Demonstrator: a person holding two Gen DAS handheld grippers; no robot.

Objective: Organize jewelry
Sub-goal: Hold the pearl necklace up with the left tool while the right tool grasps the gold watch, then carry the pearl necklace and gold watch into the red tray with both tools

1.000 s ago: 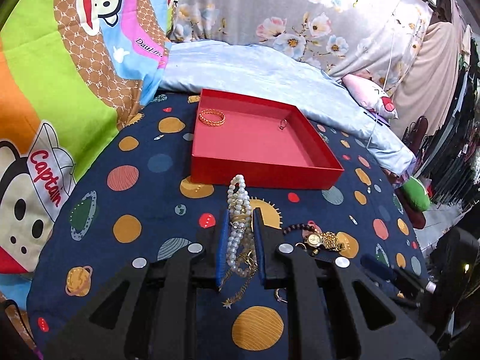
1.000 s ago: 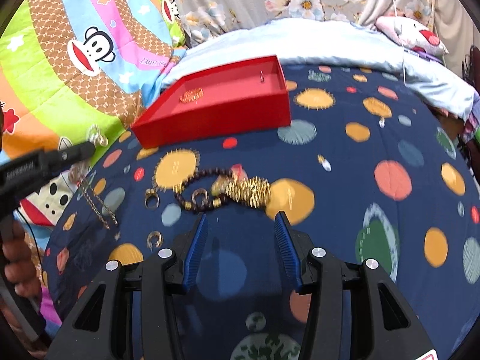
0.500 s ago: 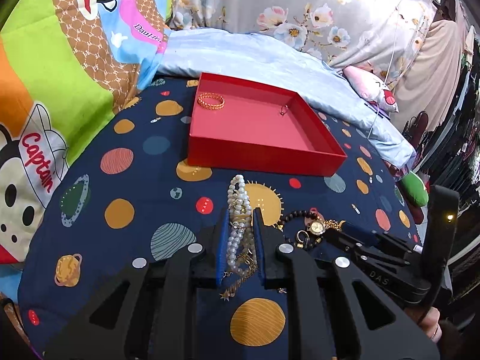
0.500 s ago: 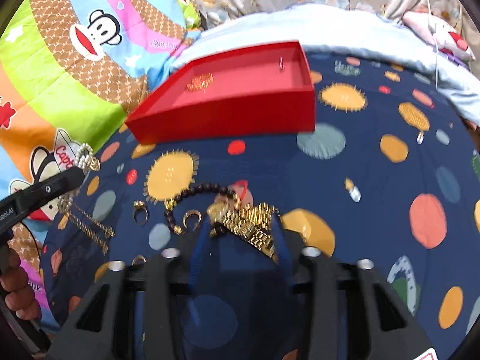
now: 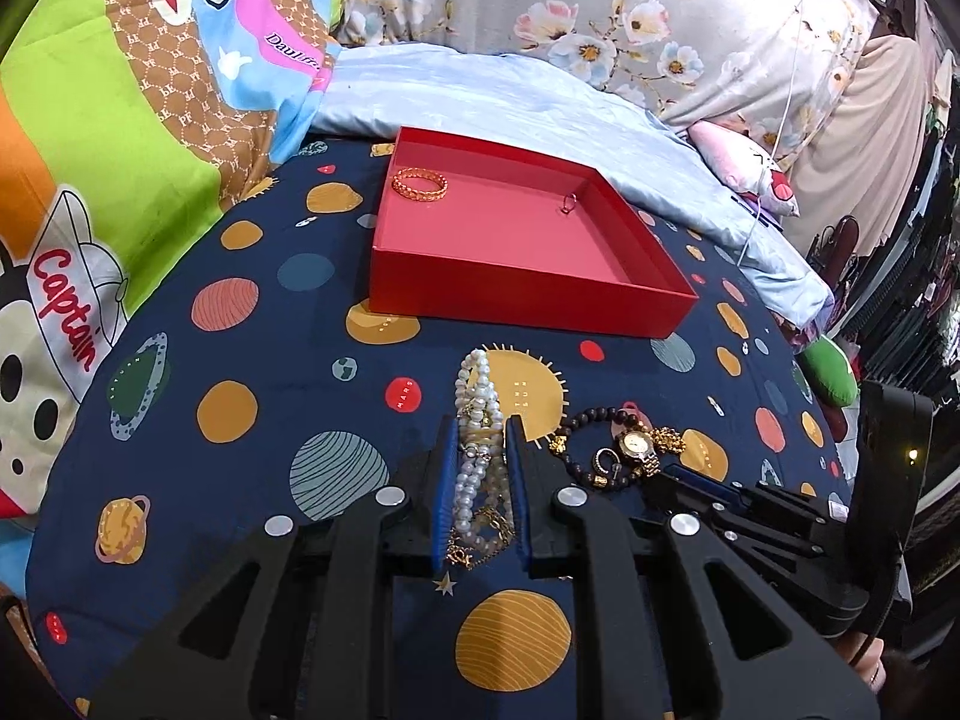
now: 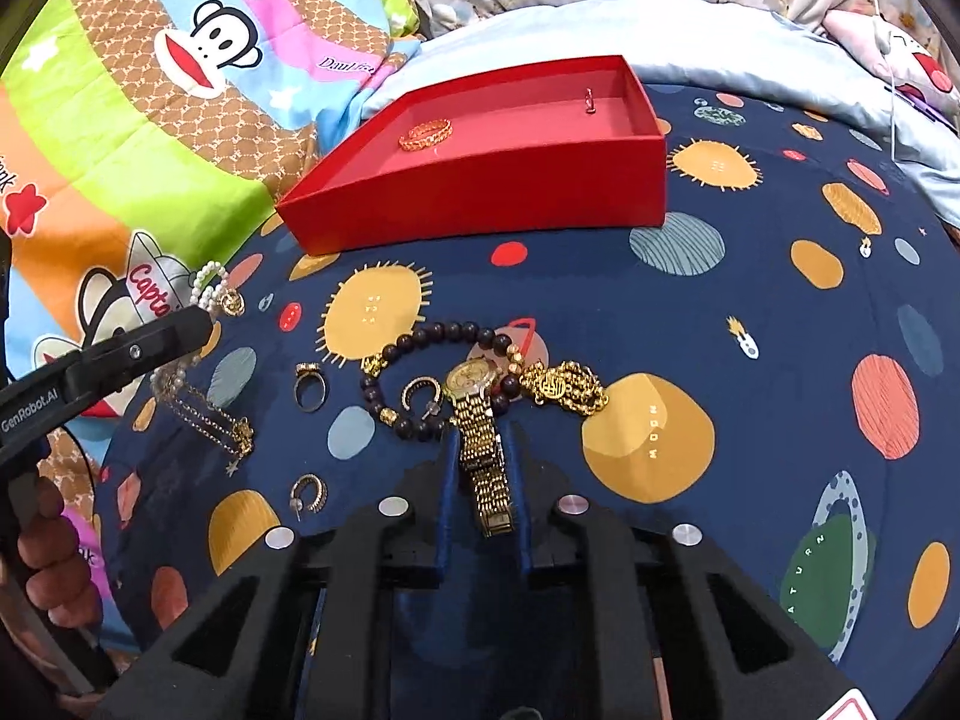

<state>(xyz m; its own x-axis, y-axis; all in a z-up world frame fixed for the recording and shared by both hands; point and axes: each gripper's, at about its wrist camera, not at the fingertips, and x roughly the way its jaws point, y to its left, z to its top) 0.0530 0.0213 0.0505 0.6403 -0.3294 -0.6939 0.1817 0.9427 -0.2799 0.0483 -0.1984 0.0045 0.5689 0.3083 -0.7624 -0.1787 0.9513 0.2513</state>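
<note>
- Left gripper (image 5: 480, 462): blue pads pinch a bundle of white pearl strands with gold chain (image 5: 477, 450), lifted over the navy planet-print bedsheet (image 5: 240, 348).
- At twelve o'clock from it, the shallow red cardboard tray (image 5: 528, 294) holds a gold chain-link bangle (image 5: 420, 185) at its ten o'clock corner and a small ring (image 5: 569, 202) near one o'clock.
- Right gripper (image 6: 483, 462): jaws closing, the band of a gold metal wristwatch (image 6: 480, 420) between the pads.
- At the watch's eleven o'clock, a dark bead bracelet (image 6: 444, 336); at two o'clock, a gold link bracelet (image 6: 564, 387).
</note>
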